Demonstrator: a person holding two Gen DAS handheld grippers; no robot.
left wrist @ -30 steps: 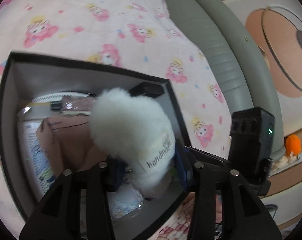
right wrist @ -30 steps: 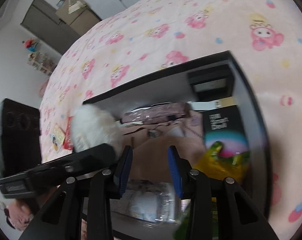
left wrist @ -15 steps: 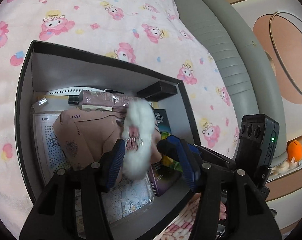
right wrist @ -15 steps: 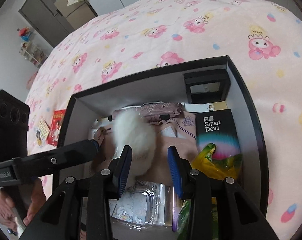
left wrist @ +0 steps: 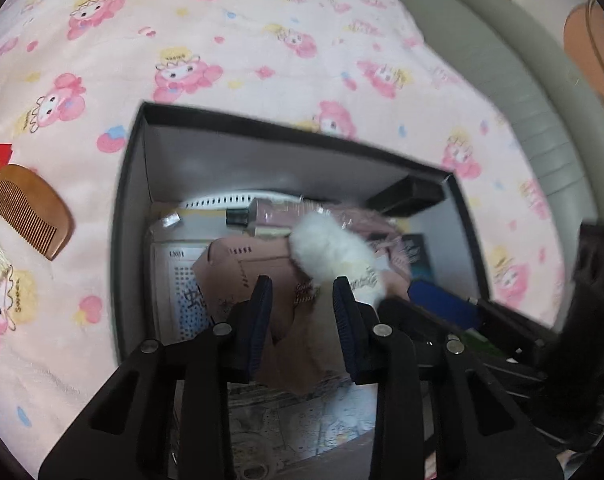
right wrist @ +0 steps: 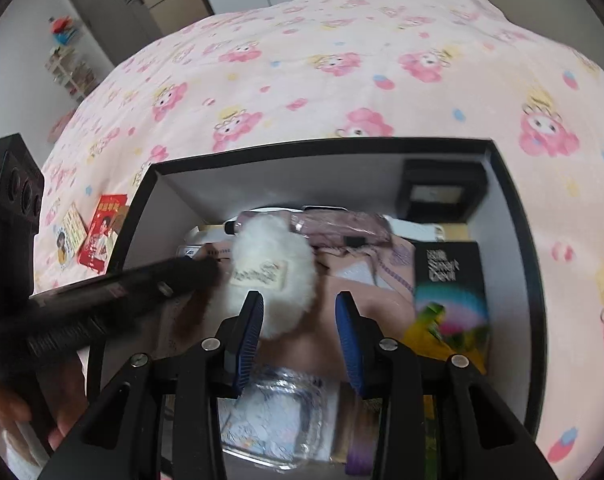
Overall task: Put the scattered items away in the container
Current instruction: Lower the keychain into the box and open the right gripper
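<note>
A black box (left wrist: 132, 208) (right wrist: 514, 216) lies on the pink patterned bedspread and holds several items. A white fluffy pompom (left wrist: 332, 250) (right wrist: 274, 276) with a label lies loose inside it on a pink pouch (left wrist: 258, 276). My left gripper (left wrist: 302, 304) is open and empty just above the box, the pompom slightly beyond its right finger. My right gripper (right wrist: 298, 312) is open and empty over the box, with the pompom by its left finger. A wooden comb (left wrist: 30, 210) and red packets (right wrist: 102, 232) lie on the bedspread outside the box.
Inside the box are a black "Smart Devil" packet (right wrist: 448, 276), a small black box (right wrist: 442, 192), a pink tube (left wrist: 270, 216) and a clear wrapped item (right wrist: 278, 412). A grey-green padded headboard (left wrist: 514, 92) borders the bed. Cabinets (right wrist: 142, 4) stand beyond.
The left gripper opened and let the white pompom drop into the box, then drew back and up. The comb came into the left view. The right gripper stayed open over the box.
</note>
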